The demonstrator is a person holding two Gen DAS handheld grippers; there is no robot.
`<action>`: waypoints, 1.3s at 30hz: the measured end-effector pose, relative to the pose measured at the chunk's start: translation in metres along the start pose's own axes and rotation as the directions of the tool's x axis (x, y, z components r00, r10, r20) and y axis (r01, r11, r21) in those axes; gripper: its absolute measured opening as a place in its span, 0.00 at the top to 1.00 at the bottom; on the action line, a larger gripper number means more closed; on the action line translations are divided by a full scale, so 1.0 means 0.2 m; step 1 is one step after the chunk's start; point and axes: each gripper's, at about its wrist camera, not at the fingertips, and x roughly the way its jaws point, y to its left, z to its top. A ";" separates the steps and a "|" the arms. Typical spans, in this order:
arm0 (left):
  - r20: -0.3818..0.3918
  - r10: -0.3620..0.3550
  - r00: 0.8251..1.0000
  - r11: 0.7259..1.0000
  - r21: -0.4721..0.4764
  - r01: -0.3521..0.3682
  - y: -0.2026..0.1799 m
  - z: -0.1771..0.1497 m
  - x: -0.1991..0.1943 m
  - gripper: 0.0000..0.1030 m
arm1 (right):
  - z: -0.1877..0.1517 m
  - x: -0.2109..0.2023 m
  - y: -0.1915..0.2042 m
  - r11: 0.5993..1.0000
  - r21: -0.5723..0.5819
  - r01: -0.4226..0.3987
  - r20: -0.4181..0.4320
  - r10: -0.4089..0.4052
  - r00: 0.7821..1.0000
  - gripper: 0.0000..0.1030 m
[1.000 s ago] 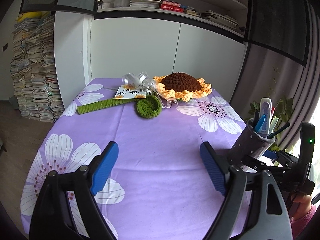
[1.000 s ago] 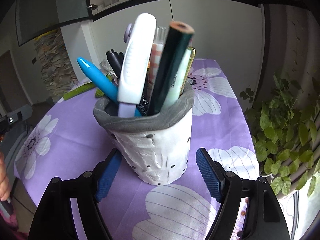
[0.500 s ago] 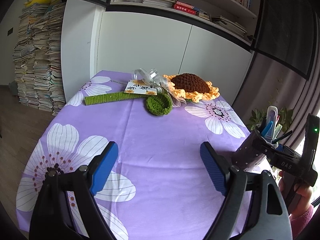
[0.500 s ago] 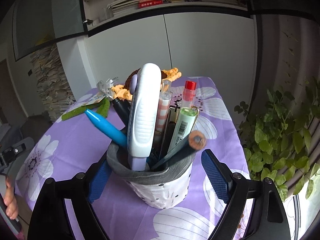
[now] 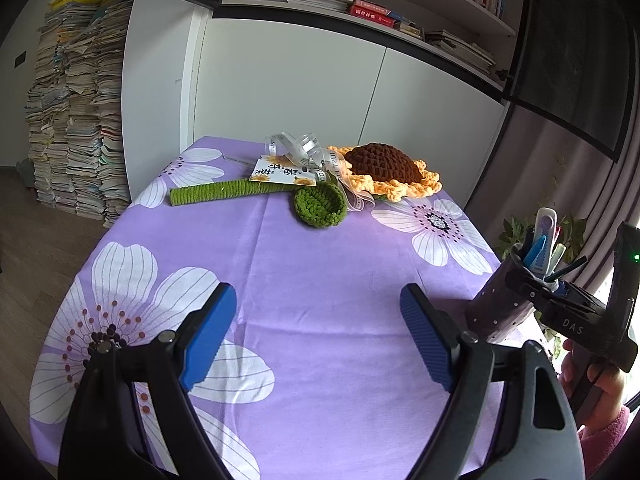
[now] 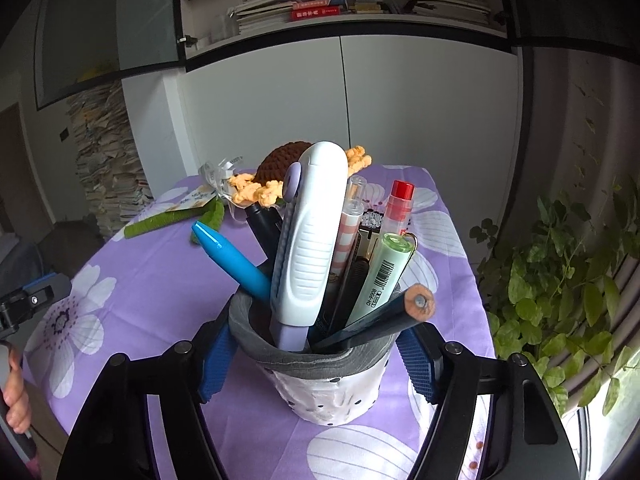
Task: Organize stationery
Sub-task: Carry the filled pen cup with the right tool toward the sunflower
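A purple floral cloth (image 5: 320,280) covers the table. At its far end lies a crochet sunflower (image 5: 384,168) with its green stem (image 5: 224,192). At the near right edge, the right gripper (image 6: 316,364) clasps a dotted pen cup (image 6: 332,388), blue pads pressed to both sides. In it stand a white cutter (image 6: 308,248), blue pen (image 6: 232,256) and pencil (image 6: 384,320). The left gripper (image 5: 320,332) hangs spread wide, empty.
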 end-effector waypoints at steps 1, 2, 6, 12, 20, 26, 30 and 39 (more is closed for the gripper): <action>0.000 0.000 1.000 1.000 -0.002 0.000 0.00 0.00 0.00 0.19 | 0.00 0.00 0.00 1.000 -0.003 -0.002 0.002 0.002 1.000 0.29; 0.001 0.000 1.000 1.000 -0.003 0.000 0.01 0.00 0.00 0.19 | 0.01 -0.01 0.01 1.000 -0.007 -0.004 0.008 0.004 1.000 0.29; 0.004 0.010 1.000 1.000 -0.010 -0.010 0.04 0.01 -0.01 0.19 | 0.04 -0.03 0.07 0.999 -0.047 -0.001 0.052 0.004 0.999 0.29; 0.014 0.023 1.000 0.999 -0.033 -0.023 0.11 0.02 -0.05 0.19 | 0.10 0.03 0.17 0.996 -0.080 -0.041 0.055 0.045 0.997 0.29; 0.012 0.078 0.997 0.995 -0.065 -0.077 0.27 0.03 -0.08 0.19 | 0.19 0.16 0.44 0.984 -0.129 -0.121 0.035 0.126 0.991 0.29; 0.014 0.068 0.998 0.995 -0.069 -0.067 0.34 0.04 -0.08 0.19 | 0.22 0.28 0.59 0.986 -0.131 -0.105 0.010 0.107 0.994 0.29; 0.019 0.071 0.997 0.997 -0.044 -0.070 0.35 0.05 -0.07 0.19 | 0.22 0.32 0.63 0.988 -0.139 -0.073 -0.001 0.073 0.997 0.29; 0.026 0.071 0.997 0.997 -0.001 -0.071 0.32 0.04 -0.07 0.19 | 0.23 0.37 0.65 0.992 -0.119 -0.047 -0.009 0.046 0.999 0.29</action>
